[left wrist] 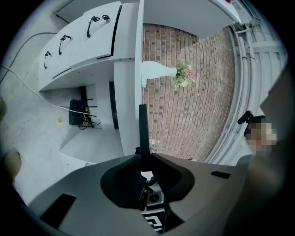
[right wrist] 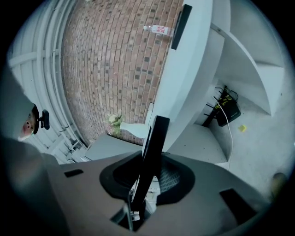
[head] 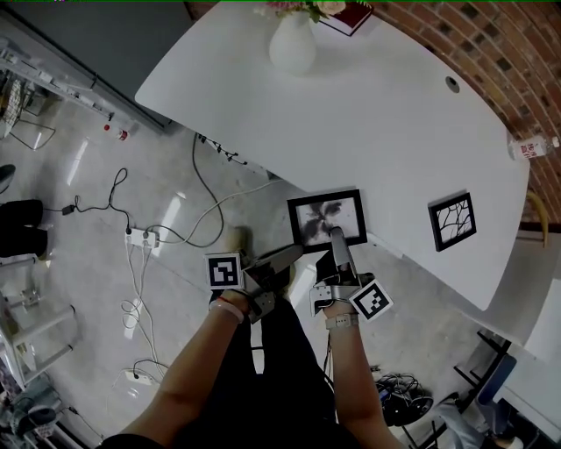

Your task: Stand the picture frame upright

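Picture frame (head: 328,217) face up, long axis along table (head: 394,114) edge

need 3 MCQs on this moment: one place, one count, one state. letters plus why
1. Where is the white bottle-shaped vase with flowers?
A) on the floor
B) at the far end of the white table, beside the red book
C) between the two frames

2. How many black rectangular picture frames are on the table?
A) one
B) two
C) four

3. The left gripper has its jaws:
A) wide apart, empty
B) closed on the vase
C) closed on a thin black frame edge

Key:
1 B: the head view shows it at the far end, by the book.
2 B: the near black frame at the table edge, and the branch-print frame to its right.
3 C: the left gripper view shows the black edge pinched between the jaws.
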A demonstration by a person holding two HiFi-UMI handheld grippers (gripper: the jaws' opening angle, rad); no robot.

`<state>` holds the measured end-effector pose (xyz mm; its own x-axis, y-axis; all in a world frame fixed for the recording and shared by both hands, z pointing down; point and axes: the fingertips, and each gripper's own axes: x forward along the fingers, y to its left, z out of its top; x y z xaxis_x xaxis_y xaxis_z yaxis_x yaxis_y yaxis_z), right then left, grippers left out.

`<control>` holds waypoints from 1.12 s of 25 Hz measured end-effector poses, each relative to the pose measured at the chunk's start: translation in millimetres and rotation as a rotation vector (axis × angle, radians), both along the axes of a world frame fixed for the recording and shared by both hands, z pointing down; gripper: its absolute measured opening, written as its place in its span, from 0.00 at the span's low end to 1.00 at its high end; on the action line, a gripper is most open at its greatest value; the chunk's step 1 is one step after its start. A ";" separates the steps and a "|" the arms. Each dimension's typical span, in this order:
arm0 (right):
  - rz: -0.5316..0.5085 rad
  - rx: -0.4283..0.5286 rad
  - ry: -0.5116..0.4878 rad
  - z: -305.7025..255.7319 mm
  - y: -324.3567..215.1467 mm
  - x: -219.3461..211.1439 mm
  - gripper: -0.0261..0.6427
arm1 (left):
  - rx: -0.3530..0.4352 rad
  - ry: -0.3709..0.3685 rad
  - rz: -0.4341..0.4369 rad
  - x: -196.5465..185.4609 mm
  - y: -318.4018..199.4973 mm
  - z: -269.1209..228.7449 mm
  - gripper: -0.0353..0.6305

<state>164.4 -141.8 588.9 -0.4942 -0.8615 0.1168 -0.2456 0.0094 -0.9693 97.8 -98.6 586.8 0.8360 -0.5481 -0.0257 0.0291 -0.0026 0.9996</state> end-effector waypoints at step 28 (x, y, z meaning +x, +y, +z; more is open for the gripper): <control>-0.378 0.227 0.198 -68.6 -1.0 -51.7 0.10 | 0.480 -0.679 -0.007 -91.2 -59.1 -43.7 0.44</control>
<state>112.6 -142.7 520.3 -0.7647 -0.6405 0.0705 -0.3643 0.3394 -0.8673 6.6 -157.7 543.1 0.7506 -0.6115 0.2503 -0.5815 -0.4313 0.6898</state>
